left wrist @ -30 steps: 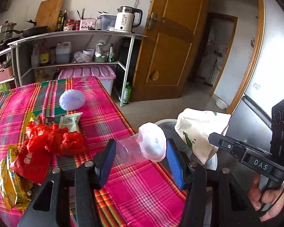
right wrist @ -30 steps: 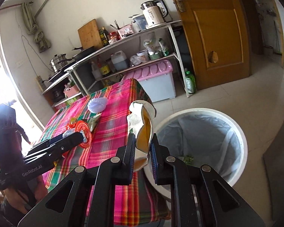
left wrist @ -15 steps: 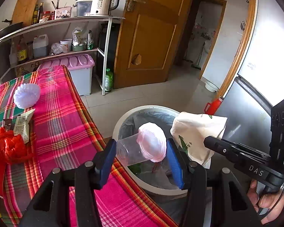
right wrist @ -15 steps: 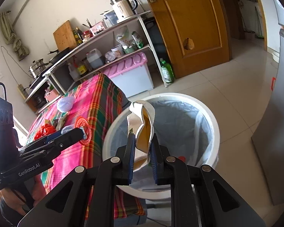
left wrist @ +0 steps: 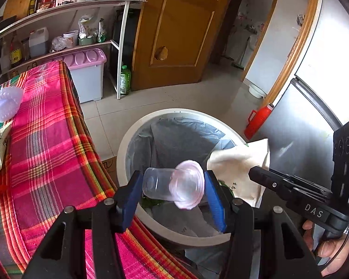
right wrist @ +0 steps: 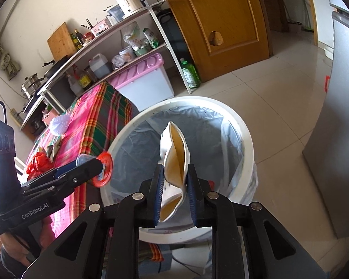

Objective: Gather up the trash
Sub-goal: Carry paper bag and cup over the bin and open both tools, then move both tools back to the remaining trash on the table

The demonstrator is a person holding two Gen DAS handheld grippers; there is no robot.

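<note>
Clear plastic cup with pink lid clamped sideways between wide-set fingers of left gripper, held over the lined white bin just beside the plaid-covered counter. White paper bag upright between pads of right gripper, jaws narrow and just now easing apart, bag still between them, above bin mouth.
</note>
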